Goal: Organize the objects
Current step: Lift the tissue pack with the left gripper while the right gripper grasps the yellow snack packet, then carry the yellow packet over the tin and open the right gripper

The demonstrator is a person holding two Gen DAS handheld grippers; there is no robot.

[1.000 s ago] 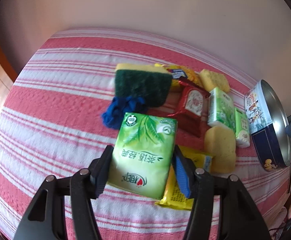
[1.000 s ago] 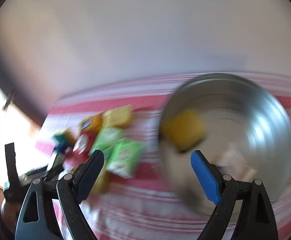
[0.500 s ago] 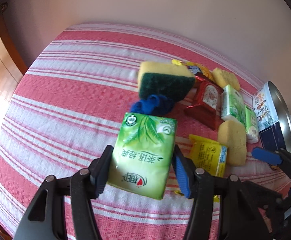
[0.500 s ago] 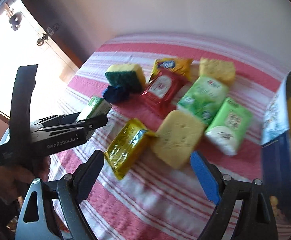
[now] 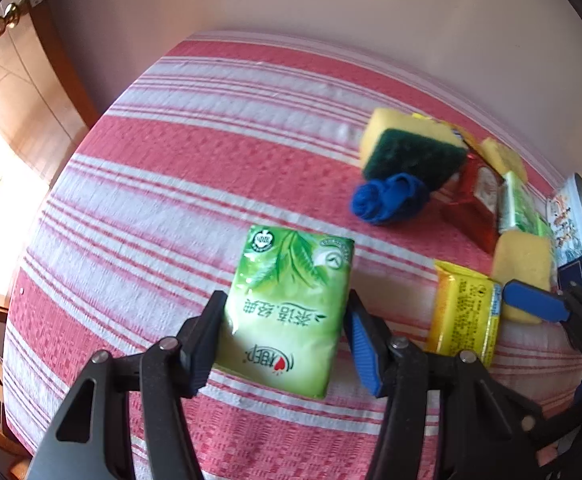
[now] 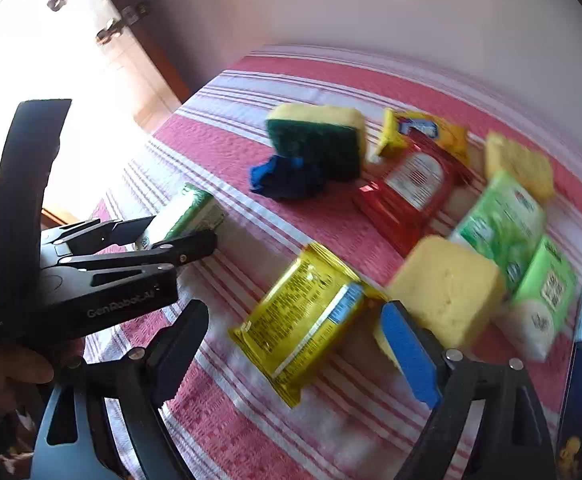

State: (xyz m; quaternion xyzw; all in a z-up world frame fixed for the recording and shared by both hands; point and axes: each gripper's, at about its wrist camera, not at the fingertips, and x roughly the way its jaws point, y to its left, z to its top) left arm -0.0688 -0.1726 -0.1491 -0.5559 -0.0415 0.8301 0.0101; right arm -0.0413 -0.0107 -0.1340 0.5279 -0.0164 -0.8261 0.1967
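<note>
The left gripper (image 5: 285, 334) has its jaws pinching a green tissue pack (image 5: 291, 308) by its two long sides, held above the striped cloth (image 5: 195, 168) of the desk. The right gripper (image 6: 295, 344) has its jaws spread wide around a yellow packet (image 6: 305, 316), which lies flat on the cloth; neither pad appears to touch it.

For a sound grasp, I would lower the right jaws until the pads sit level with the packet's middle, then close across its narrow width, since the foil looks slippery and may crumple. The blue pad stands just beside a yellow sponge (image 6: 449, 292), so keep it clear of that. Beyond lie a blue cloth (image 6: 287, 176), a green-backed sponge (image 6: 319, 140) and a red packet (image 6: 407, 192). A tin (image 5: 575, 240) shows at the far right, likely where things go.
</note>
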